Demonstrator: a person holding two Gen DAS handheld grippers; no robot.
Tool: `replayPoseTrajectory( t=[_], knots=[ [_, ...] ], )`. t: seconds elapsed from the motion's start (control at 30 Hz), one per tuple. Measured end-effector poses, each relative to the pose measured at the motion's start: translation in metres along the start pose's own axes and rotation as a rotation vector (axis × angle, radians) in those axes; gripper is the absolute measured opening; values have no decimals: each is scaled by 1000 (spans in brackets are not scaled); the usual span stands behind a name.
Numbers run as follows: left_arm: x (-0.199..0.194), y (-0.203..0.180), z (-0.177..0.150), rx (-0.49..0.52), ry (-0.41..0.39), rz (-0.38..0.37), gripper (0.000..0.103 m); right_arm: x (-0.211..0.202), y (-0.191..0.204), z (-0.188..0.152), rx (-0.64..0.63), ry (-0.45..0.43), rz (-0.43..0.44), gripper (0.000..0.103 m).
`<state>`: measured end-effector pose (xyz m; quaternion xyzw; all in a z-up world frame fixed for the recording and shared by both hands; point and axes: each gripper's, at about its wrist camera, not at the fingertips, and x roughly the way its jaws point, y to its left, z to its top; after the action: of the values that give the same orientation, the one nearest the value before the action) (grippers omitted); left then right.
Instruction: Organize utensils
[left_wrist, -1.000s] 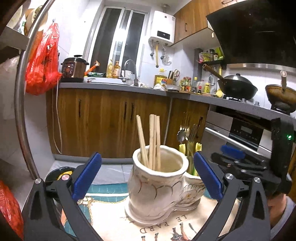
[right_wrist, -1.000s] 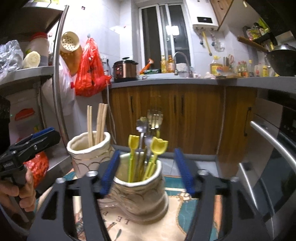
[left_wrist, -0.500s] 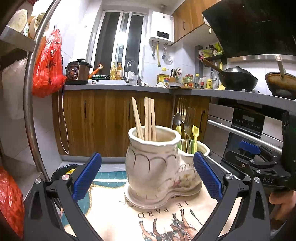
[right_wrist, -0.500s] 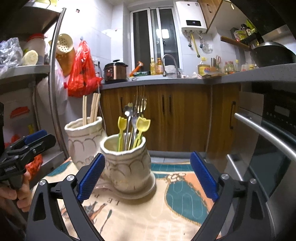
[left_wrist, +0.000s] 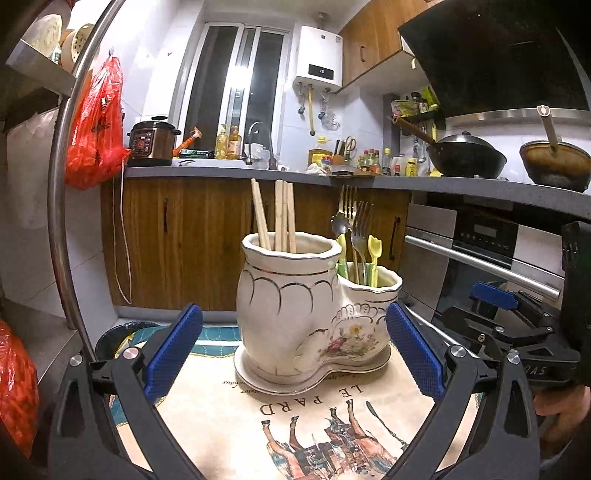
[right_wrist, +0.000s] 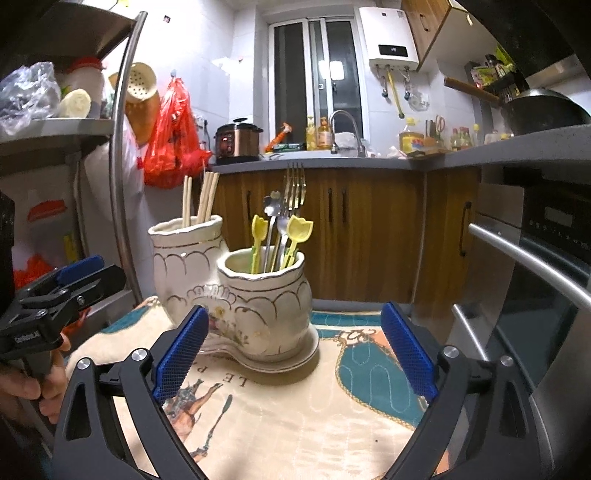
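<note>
Printed cloth (left_wrist: 229, 413) beneath the ceramic utensil holder (left_wrist: 295, 314): "LE PARD" reads upside down, just in front of the holder's base. Smaller script nearer the base is illegible. Other labels are unreadable.

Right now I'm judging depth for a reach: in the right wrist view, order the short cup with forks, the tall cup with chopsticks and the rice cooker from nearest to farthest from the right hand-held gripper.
From the right hand-held gripper:
1. Short cup with forks, just ahead, centre.
2. Tall cup with chopsticks, behind it, left.
3. Rice cooker, on the far counter.
</note>
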<state>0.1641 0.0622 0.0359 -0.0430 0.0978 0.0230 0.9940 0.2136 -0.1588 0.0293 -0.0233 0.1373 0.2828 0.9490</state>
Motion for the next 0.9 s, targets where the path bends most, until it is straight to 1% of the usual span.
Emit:
replayPoseTrajectory(
  t=[0.1,0.27,0.9],
  knots=[
    [1,0,-1,-11,23,3,98,0,-1,0,3,3,-9,94],
    [-2,0,-2,-9,11,-1,98,0,2,-1,-11,3,-14,94],
    [-3,-1,-1,-2,7,2,98,0,2,-1,-19,3,-1,94]
  ],
)
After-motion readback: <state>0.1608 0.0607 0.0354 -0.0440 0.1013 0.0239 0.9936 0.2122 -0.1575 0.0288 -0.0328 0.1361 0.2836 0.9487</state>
